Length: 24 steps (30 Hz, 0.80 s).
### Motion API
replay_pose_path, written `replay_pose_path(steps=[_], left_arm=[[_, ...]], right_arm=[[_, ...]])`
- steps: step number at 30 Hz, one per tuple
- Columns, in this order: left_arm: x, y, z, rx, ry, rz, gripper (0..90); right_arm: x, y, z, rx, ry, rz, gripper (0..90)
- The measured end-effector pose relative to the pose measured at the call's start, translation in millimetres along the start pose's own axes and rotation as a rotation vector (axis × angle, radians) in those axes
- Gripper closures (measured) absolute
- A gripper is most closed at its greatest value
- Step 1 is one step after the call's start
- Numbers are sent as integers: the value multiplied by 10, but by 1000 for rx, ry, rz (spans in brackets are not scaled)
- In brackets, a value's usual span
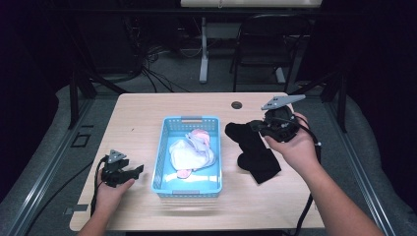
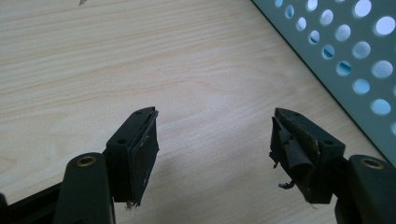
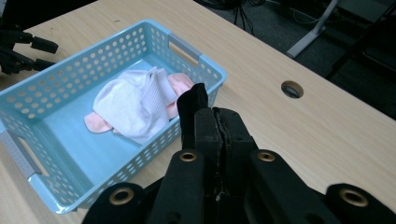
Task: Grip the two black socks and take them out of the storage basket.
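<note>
High view: right gripper [image 1: 256, 127], jaws clamped, pinches a limp black sock [image 1: 253, 150]; left gripper [image 1: 137, 170] gapes empty.

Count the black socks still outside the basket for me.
2, possibly: one black sock pinched in the right tongs, another black sock lying on the table beside it. They overlap, so more could be hidden.

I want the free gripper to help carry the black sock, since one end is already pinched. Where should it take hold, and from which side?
Probably the loose lower end of the black sock, which lies flat on the table near its front edge. The left gripper, jaws open, would come from above on the basket side. The right gripper already pinches the upper end.
</note>
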<state>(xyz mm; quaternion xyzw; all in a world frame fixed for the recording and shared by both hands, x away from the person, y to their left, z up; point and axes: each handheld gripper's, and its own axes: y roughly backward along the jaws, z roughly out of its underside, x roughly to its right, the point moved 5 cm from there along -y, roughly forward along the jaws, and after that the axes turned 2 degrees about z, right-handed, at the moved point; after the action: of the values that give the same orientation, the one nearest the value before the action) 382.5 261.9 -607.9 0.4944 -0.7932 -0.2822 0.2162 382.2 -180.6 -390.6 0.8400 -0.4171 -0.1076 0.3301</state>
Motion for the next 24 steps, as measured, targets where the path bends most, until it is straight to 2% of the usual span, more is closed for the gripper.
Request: replay_pose_path(steps=[7,10,16,19,22,24], left_arm=[[0,-5,3,-2,-3,-4,323],[-1,-1,3,-4,-4,-5,323],[2,-3,4,-1,1,-2,323],[2,-1,4,-4,1,-3,323],[2,-4,4,-1,1,-2,323],[3,-2,5,-5,0,-3,323]], right_arm=[[-10,-87,217,-25,-18,-12,872],[-20,-158,311,-39,-19,-18,872],[4,-315,514,-68,-51,-19,871],[49,-394,610,-86,-62,-8,872],[144,-492,723,-114,-72,27,871],[221,-566,818,-134,-101,32,871]])
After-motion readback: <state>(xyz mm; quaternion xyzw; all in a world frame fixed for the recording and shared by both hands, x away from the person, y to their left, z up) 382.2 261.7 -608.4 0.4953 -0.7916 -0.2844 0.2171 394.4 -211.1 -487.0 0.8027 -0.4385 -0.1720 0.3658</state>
